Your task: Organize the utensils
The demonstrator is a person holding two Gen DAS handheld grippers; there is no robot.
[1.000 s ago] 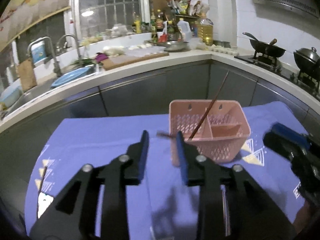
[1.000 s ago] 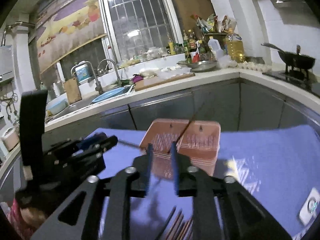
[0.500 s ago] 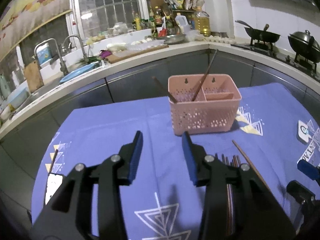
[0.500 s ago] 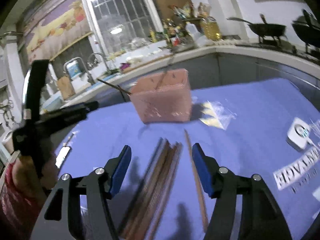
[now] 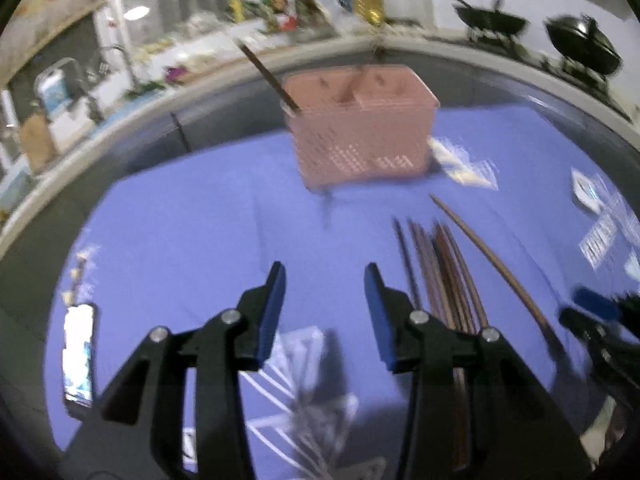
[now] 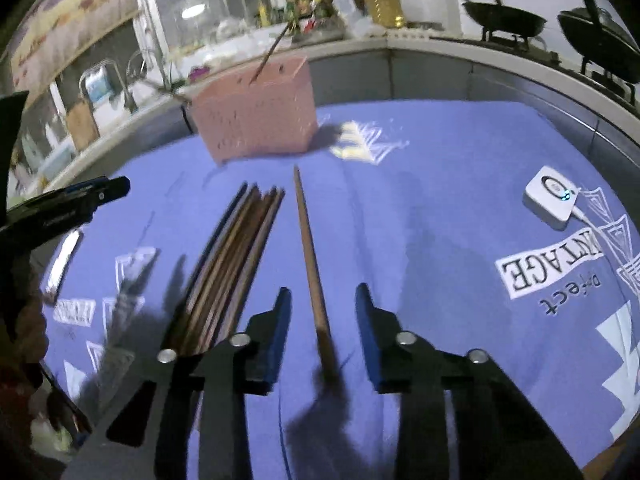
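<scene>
A pink perforated utensil basket (image 5: 360, 128) stands on the blue cloth with two dark chopsticks (image 5: 272, 80) leaning in it; it also shows in the right wrist view (image 6: 256, 120). A bundle of brown chopsticks (image 6: 236, 264) lies on the cloth, and a single chopstick (image 6: 310, 256) lies to its right. My right gripper (image 6: 320, 308) is open, its fingers either side of the single chopstick's near end. My left gripper (image 5: 324, 292) is open and empty, left of the bundle (image 5: 444, 264).
A phone (image 5: 78, 356) lies at the cloth's left edge. A small white device (image 6: 554, 196) with a cable lies on the right. A grey counter with sink, bottles and woks (image 6: 504, 20) curves around behind the table.
Both grippers have pulled back from the basket and lowered toward the cloth. Both have opened. The right gripper has come over the single chopstick.
</scene>
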